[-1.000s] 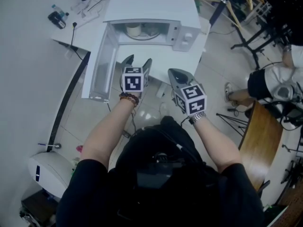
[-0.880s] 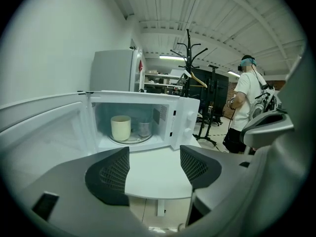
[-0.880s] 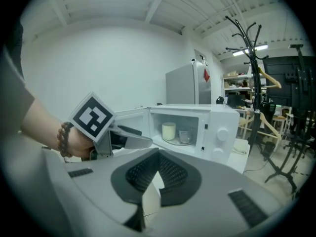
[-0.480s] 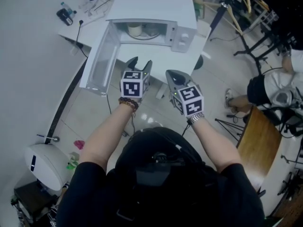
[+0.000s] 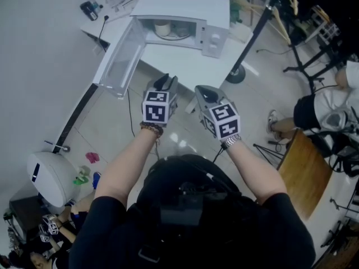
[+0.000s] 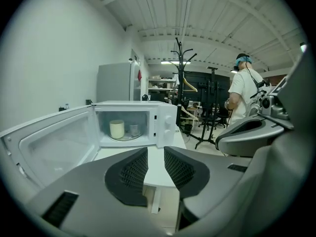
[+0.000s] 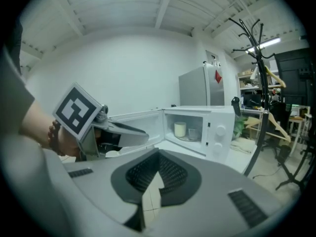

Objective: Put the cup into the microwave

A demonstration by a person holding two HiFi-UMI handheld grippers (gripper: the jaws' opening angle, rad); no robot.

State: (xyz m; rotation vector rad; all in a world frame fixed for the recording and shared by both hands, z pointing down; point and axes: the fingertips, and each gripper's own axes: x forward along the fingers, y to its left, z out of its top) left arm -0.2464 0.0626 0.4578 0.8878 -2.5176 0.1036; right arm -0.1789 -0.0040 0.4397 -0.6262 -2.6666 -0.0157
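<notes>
- While the left gripper [image 5: 166, 83] and the right gripper [image 5: 203, 92] are held side by side in the air, near each other but not touching, the cup [image 6: 117, 129] is seen already inside the microwave [image 6: 165, 125], well ahead of both and apart from them.
- The jaws of the left gripper are kept only a narrow gap apart. They have just been closing, and nothing is caught between them; only the edge of the white table [image 6: 157, 174] is seen through the gap.
- The right gripper is closed fully: its tips are pressed together and nothing is held.
- The cup is cream-coloured and is placed upright on the left part of the round plate in the chamber. A smaller clear thing [image 6: 134, 130] is set just beside it, on its right.
- The microwave door [image 6: 54, 142] is swung wide open, ahead and to the left of the left gripper.
- A person in a white shirt [image 6: 242, 95] is seen standing far ahead, to the right of the left gripper.
</notes>
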